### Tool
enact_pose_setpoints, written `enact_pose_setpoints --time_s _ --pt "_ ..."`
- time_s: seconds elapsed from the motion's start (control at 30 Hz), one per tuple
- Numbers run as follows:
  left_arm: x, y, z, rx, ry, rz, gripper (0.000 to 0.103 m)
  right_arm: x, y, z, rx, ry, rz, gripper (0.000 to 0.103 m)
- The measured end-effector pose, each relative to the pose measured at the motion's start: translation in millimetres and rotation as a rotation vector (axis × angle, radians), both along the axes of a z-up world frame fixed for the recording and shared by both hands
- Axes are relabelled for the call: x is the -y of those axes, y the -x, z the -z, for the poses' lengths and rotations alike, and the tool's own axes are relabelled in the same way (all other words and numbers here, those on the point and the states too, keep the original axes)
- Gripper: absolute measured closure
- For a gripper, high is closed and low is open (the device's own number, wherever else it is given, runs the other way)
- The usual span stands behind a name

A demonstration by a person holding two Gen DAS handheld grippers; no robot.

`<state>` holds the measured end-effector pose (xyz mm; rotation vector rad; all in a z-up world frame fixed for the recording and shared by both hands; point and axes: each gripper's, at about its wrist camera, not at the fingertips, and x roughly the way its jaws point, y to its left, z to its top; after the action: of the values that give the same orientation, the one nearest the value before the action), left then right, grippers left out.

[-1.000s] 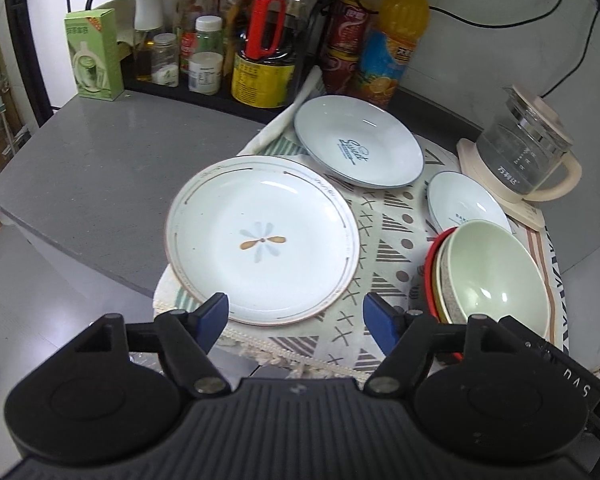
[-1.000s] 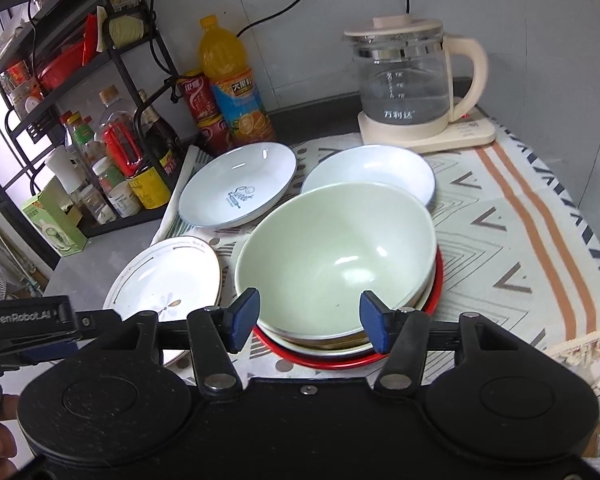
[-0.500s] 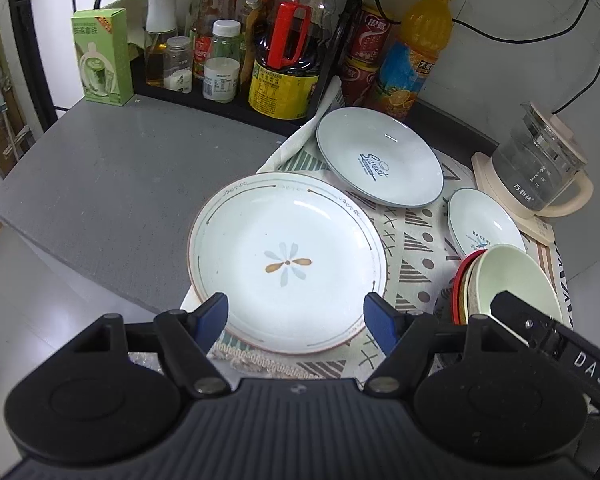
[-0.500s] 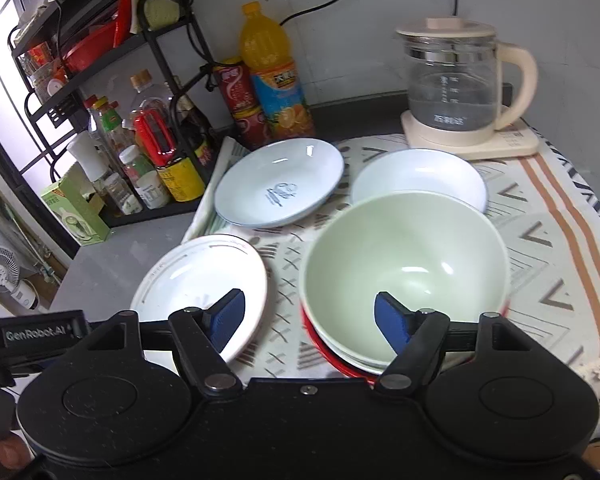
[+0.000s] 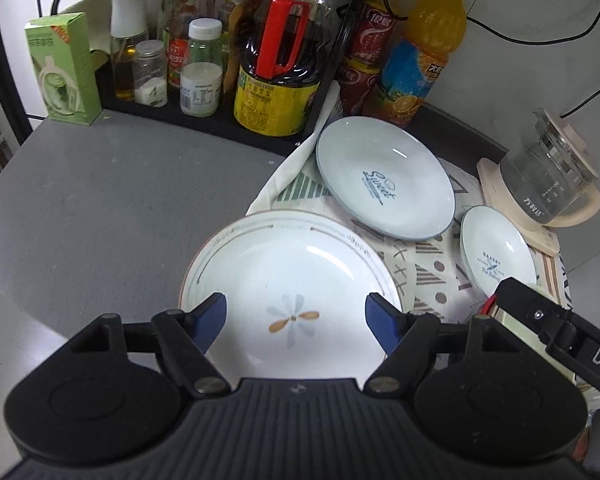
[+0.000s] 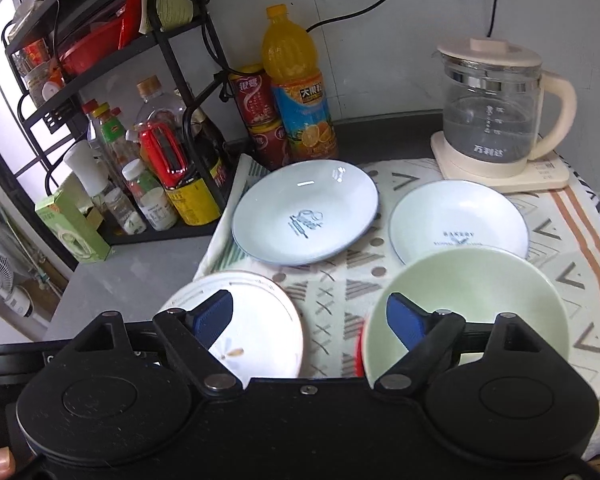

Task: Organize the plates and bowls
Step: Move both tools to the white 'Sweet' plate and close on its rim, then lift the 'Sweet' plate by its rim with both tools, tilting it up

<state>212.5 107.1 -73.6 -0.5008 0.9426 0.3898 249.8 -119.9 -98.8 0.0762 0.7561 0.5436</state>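
Observation:
A white flower-pattern plate (image 5: 292,280) lies at the near left of the patterned cloth (image 5: 424,276); it also shows in the right wrist view (image 6: 260,320). My left gripper (image 5: 296,316) is open and empty, hovering over this plate. A pale blue "Sweet" plate (image 5: 384,176) (image 6: 304,212) lies behind it, and a small "Bakery" plate (image 5: 496,256) (image 6: 460,220) to its right. A green bowl (image 6: 480,300) sits on a stack with a red rim (image 6: 358,356). My right gripper (image 6: 310,320) is open and empty, between the flower plate and the bowl.
A black rack with sauce bottles (image 5: 276,60) and a green box (image 5: 62,68) stands at the back left. An orange juice bottle (image 6: 296,92) and red cans (image 6: 260,116) stand behind the plates. A glass kettle (image 6: 496,108) sits at the back right. Grey counter (image 5: 100,196) lies left.
Both grippers have moved left and forward. The flower plate now lies under my left gripper's fingers. The green bowl has slid to the right in the right wrist view.

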Motion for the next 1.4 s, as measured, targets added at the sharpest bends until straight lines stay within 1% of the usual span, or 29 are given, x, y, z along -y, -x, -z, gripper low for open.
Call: enact_pose_setpoints --time_s 0.3,0.43,0.5,0.6,0.7,0.8,1.0,1.07,1.23,1.3,1.4 --pt "-27.4 -46.4 2.4 0.055 0.010 0.048 0.029 -23.7 -31.4 4.6 -0.035 -0.012 0.096 0.021" --pt "-37.3 -68.3 7.8 0.078 0.040 0.078 0.029 -34.1 -47.7 8.7 -0.053 -0.012 0.135 0.026" --pt "-41.9 -80.9 14.1 0.073 0.061 0.090 0.032 -38.5 -57.1 12.5 -0.078 -0.023 0.157 0.028" --pt "-48.2 -98.6 23.7 0.061 0.081 0.110 0.033 -45.2 -69.1 17.9 -0.101 -0.022 0.187 0.032" --pt "-50.0 -112.9 31.9 0.053 0.093 0.133 0.035 -51.0 -81.5 22.6 -0.131 -0.030 0.215 0.034" --pt "-49.7 -126.3 41.5 0.044 0.125 0.144 0.039 -55.6 -93.3 29.7 -0.170 -0.040 0.240 0.035" --pt "-46.0 -149.8 57.3 0.023 0.148 0.172 0.048 -59.0 -113.2 45.9 -0.225 -0.024 0.293 0.037" --pt "-46.1 -155.4 62.6 0.016 0.151 0.177 0.052 -59.8 -118.4 50.8 -0.238 -0.019 0.308 0.040" --pt "-48.6 -165.9 74.8 -0.005 0.166 0.169 0.058 -68.2 -130.3 62.8 -0.270 -0.001 0.328 0.040" --pt "-49.7 -169.0 78.4 -0.012 0.163 0.161 0.058 -72.1 -134.6 69.0 -0.287 0.005 0.330 0.040" --pt "-53.5 -172.0 84.3 -0.023 0.172 0.147 0.065 -74.4 -140.8 79.8 -0.331 0.010 0.350 0.040"
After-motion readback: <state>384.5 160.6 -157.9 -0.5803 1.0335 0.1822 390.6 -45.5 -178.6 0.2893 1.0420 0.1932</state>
